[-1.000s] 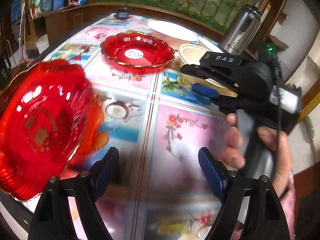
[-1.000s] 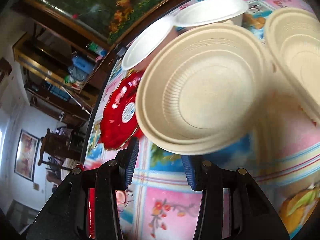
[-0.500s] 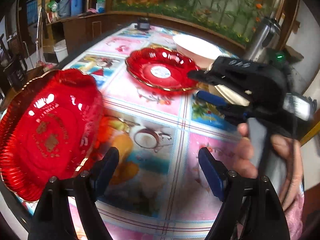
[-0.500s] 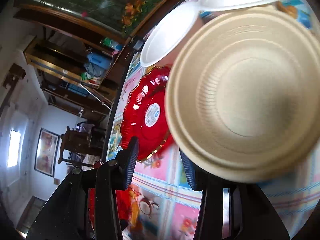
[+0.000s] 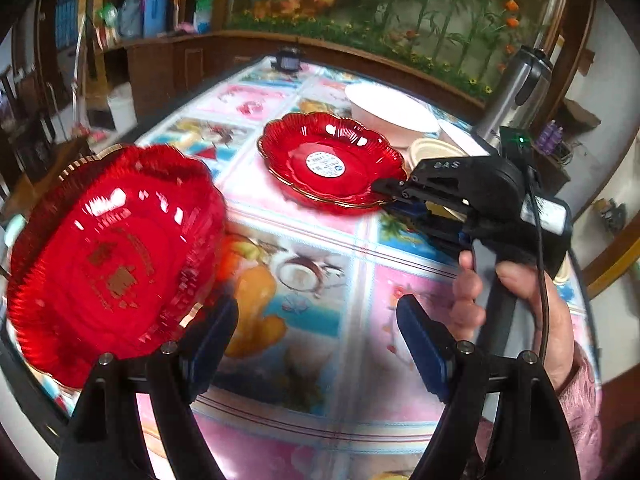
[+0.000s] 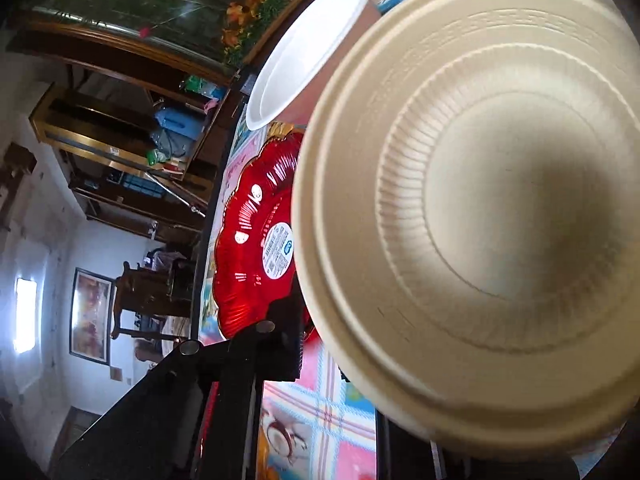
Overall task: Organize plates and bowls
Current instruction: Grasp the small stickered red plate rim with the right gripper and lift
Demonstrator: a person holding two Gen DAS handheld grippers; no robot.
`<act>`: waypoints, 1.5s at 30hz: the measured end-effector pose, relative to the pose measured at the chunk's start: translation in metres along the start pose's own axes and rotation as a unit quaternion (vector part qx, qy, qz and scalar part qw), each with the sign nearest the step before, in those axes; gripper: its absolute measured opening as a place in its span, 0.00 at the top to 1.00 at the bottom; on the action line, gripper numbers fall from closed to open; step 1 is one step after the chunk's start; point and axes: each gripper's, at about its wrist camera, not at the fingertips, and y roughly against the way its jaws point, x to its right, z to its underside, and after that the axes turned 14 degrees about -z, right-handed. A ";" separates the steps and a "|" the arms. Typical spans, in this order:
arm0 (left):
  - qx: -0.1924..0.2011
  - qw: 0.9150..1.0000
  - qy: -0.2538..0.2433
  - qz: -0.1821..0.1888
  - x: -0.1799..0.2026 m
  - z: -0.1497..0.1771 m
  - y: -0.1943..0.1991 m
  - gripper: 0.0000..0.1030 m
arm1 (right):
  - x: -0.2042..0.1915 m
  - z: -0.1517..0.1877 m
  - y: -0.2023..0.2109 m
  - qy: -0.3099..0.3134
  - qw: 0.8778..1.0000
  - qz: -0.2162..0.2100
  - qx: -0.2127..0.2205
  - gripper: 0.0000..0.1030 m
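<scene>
Flowered murals and dark wood shelving ring a worktop point(image 5: 304, 216) covered with a bright picture-print cloth. Raised letters reading "DAS" show on the right hand-held gripper point(image 5: 390, 196), whose jaws have just been closing and now pinch the near rim of a beige ribbed bowl point(image 6: 500, 216); that bowl is empty and fills the right wrist view. Just beside it sits a red scalloped plate point(image 5: 332, 160), empty, with a round white sticker whose print is too small to read. A second red plate point(image 5: 108, 256), with gold markings that cannot be read, is blurred at the left edge, beside one finger of the left hand-held gripper point(image 5: 316, 336), whose jaws stand wide apart with nothing between them. An empty white bowl point(image 5: 392, 112) and a steel flask point(image 5: 512, 92) sit farther back.
</scene>
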 end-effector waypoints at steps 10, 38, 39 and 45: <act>-0.059 0.995 0.059 0.060 0.005 0.006 -0.004 0.21 | 0.010 0.036 0.058 0.040 0.996 -0.013 -0.082 0.88; -0.179 0.948 0.254 0.070 -0.006 -0.010 -0.043 0.23 | 0.034 0.032 0.078 0.002 0.995 -0.027 -0.098 0.82; -0.176 0.948 0.256 0.073 -0.006 -0.011 -0.044 0.23 | 0.035 0.032 0.080 0.002 0.995 -0.027 -0.099 0.82; -0.191 0.946 0.243 0.097 0.001 -0.015 -0.059 0.25 | 0.038 0.031 0.081 -0.003 0.995 -0.031 -0.092 0.82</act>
